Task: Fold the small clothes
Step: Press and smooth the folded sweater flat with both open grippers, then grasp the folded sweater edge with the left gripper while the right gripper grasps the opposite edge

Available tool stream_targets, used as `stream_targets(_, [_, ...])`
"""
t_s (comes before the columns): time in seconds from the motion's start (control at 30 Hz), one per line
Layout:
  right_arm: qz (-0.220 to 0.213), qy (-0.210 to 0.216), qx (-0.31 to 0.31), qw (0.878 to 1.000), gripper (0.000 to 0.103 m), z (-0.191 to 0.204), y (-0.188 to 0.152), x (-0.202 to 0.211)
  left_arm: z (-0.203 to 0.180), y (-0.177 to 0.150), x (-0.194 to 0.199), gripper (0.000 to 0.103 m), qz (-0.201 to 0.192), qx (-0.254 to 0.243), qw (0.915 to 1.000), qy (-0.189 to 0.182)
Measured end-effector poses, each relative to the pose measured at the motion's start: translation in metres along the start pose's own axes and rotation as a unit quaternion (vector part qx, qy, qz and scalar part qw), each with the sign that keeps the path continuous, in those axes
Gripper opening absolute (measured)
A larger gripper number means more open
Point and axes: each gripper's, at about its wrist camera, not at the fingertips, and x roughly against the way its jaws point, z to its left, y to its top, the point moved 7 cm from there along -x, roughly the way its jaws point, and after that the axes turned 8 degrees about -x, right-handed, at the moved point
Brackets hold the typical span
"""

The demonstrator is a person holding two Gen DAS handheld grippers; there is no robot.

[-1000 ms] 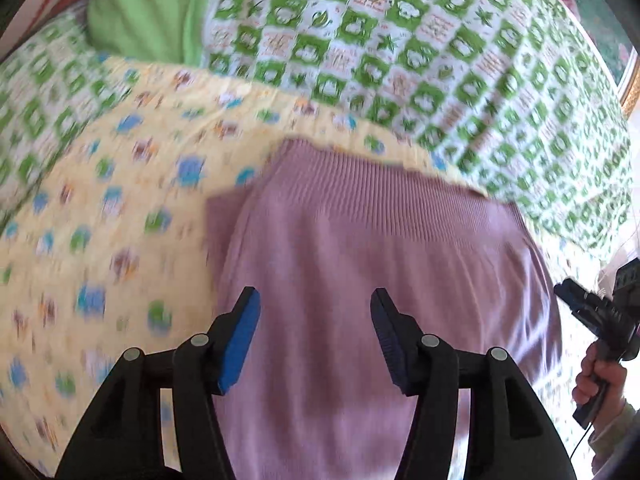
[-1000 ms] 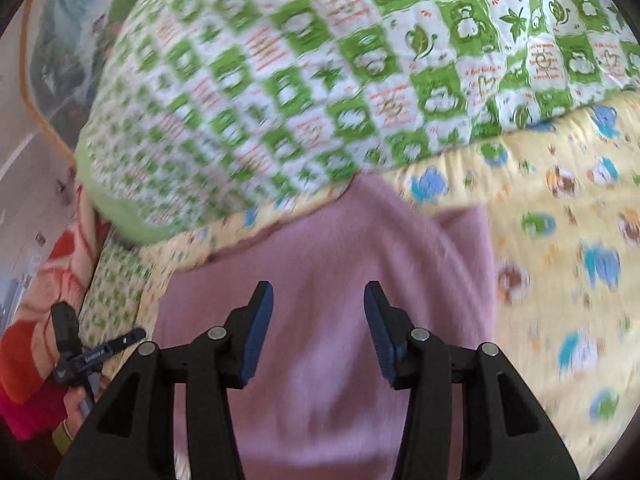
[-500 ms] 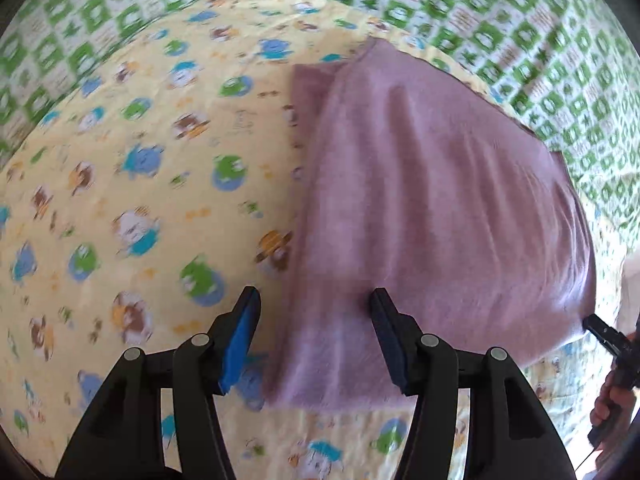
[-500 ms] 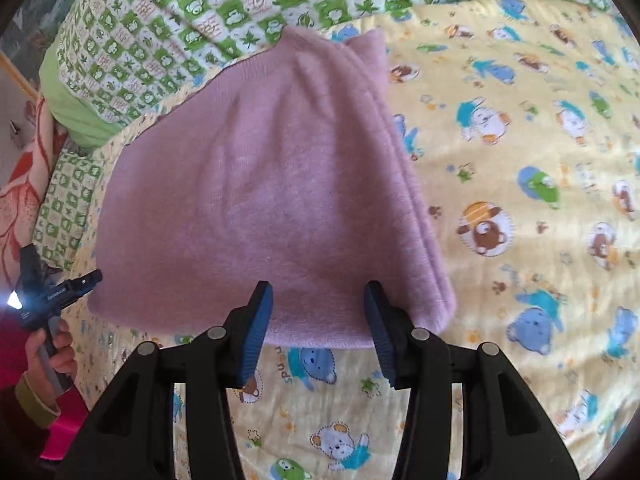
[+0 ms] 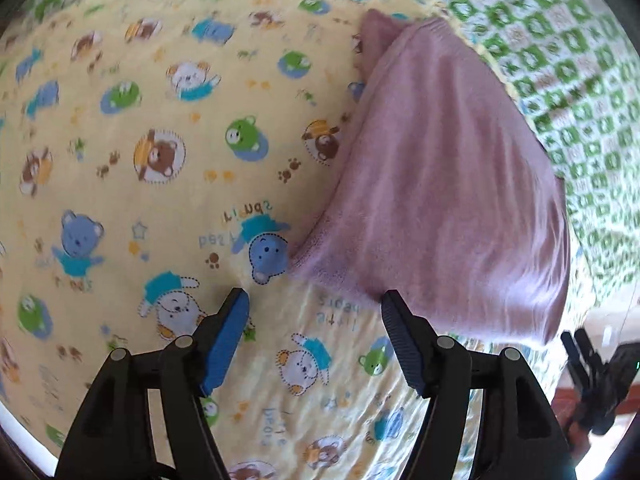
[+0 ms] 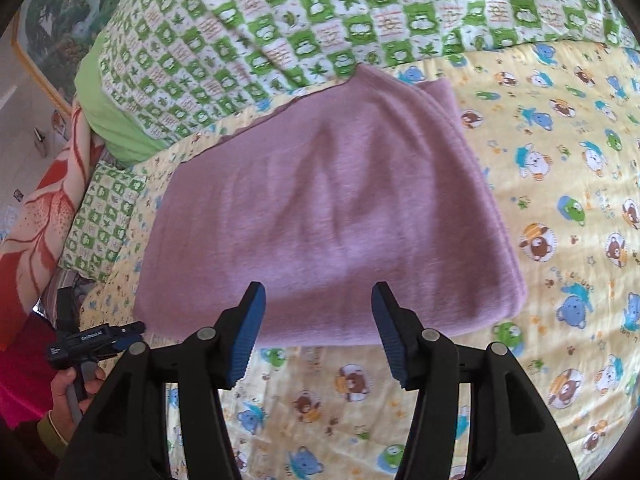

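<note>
A folded mauve knit garment [image 5: 448,184] [image 6: 332,208] lies flat on a yellow bear-print sheet [image 5: 152,168] [image 6: 568,208]. My left gripper [image 5: 314,300] hovers over the sheet just off the garment's near left corner, its jaws opening, only bare sheet between them. My right gripper [image 6: 318,296] hangs over the garment's near folded edge, its jaws also opening, and the pads do not press the cloth. The left gripper [image 6: 124,330] shows at the lower left of the right wrist view, held in a hand [image 6: 76,388]. The right gripper [image 5: 576,344] shows at the lower right of the left wrist view.
A green-and-white checked quilt [image 5: 568,60] [image 6: 288,28] is bunched behind the garment. A small checked pillow [image 6: 104,220] and a red floral blanket [image 6: 44,208] lie at the bed's left edge. The bed's edge and the floor [image 5: 600,320] are close beyond the garment's right corner.
Both grippers have drawn back from over the garment toward its near edge. The left now sits over bare sheet off the corner. Both jaws stand wider.
</note>
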Motion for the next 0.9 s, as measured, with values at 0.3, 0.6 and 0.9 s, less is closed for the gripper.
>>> stream_targets(0.3, [0.018, 0.007, 0.000, 1.000, 0.057, 0.015, -0.013, -0.010, -0.005, 0.027, -0.013, 0.077, -0.025, 0.092, 0.9948, -0.037])
stream_targets(0.6, [0.024, 0.006, -0.012, 1.000, 0.057, 0.011, -0.011, -0.018, -0.025, 0.052, -0.025, 0.017, -0.041, 0.033, 0.9986, -0.008])
stream_targets(0.9, [0.027, 0.017, -0.012, 0.999, 0.057, 0.019, 0.003, -0.026, -0.086, 0.061, 0.011, 0.011, -0.096, -0.065, 0.9932, -0.003])
